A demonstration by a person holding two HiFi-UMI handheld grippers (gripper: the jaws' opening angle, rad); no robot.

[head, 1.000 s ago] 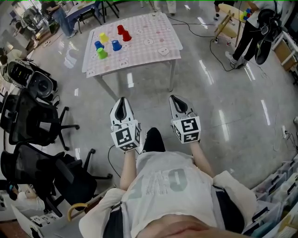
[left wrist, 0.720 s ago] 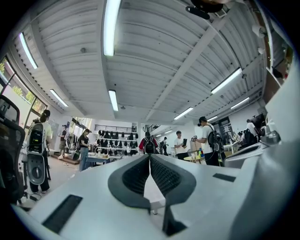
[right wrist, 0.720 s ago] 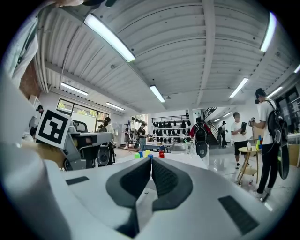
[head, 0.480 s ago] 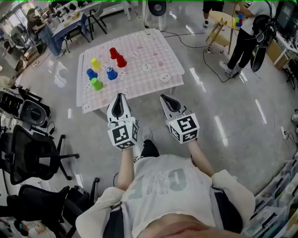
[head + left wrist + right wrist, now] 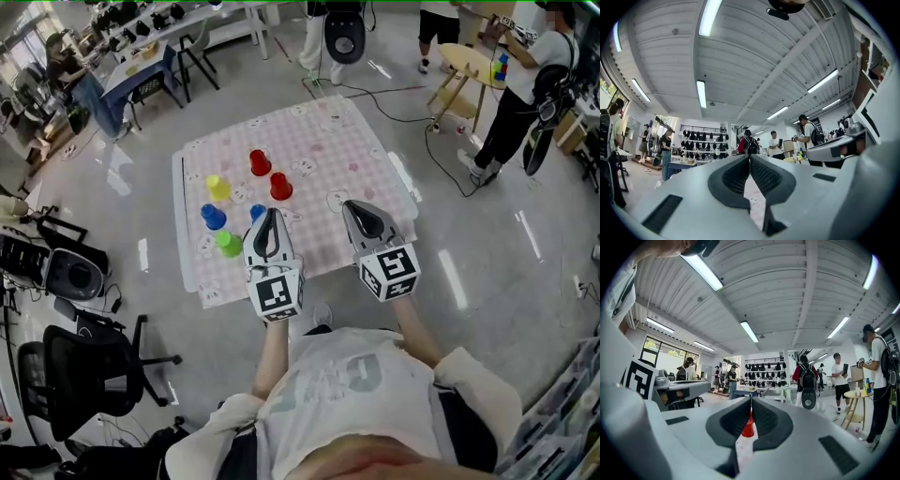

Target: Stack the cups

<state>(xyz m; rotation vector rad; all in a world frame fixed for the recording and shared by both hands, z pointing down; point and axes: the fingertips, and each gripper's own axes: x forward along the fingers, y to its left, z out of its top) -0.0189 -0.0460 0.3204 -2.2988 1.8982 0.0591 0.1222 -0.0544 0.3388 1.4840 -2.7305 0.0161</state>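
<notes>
Fingers point(image 5: 733, 177) clenched empty on left gripper point(image 5: 270, 217) and right gripper point(image 5: 352, 208); six cups point(image 5: 217, 187) (two red point(image 5: 259, 161)).

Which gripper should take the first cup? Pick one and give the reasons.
Left, probably. The left gripper hangs beside the green cup and a blue cup. The right gripper is farther from every cup, though it faces a red cup. Both are shut, so either must open first.
</notes>
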